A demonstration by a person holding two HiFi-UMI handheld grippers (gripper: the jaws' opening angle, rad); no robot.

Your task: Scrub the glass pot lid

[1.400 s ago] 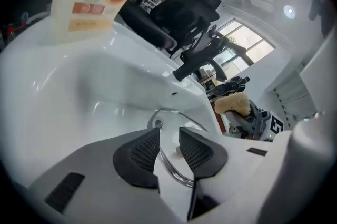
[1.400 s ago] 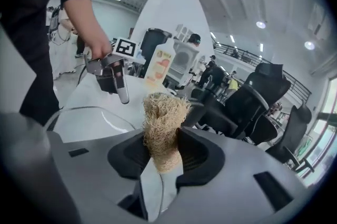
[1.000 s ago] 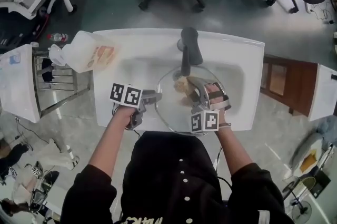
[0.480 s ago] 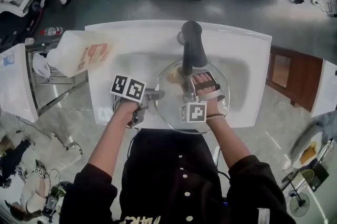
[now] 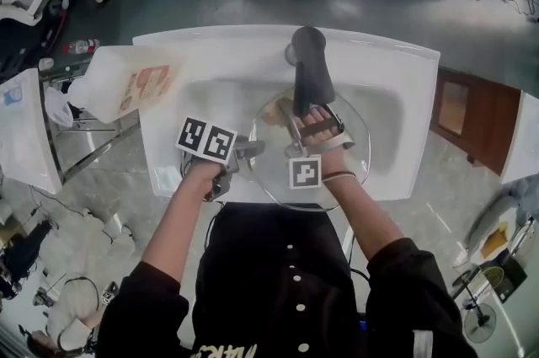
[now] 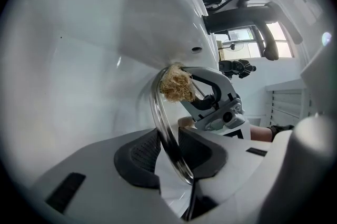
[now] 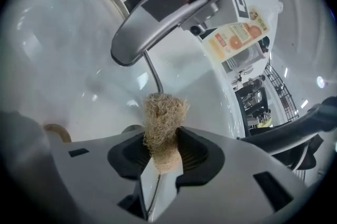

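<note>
Left tool (image 6: 168, 150), jaws just eased wider yet gripping the round clear glass pot lid (image 6: 162, 115) by its rim, steadies it for the right tool (image 7: 160, 152), clamped on a tan fibrous scrubber (image 7: 164, 116).

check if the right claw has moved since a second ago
Yes. In the head view the right claw has shifted toward the faucet: its marker cube, earlier off to the faucet's right, now sits straight below it.
</note>
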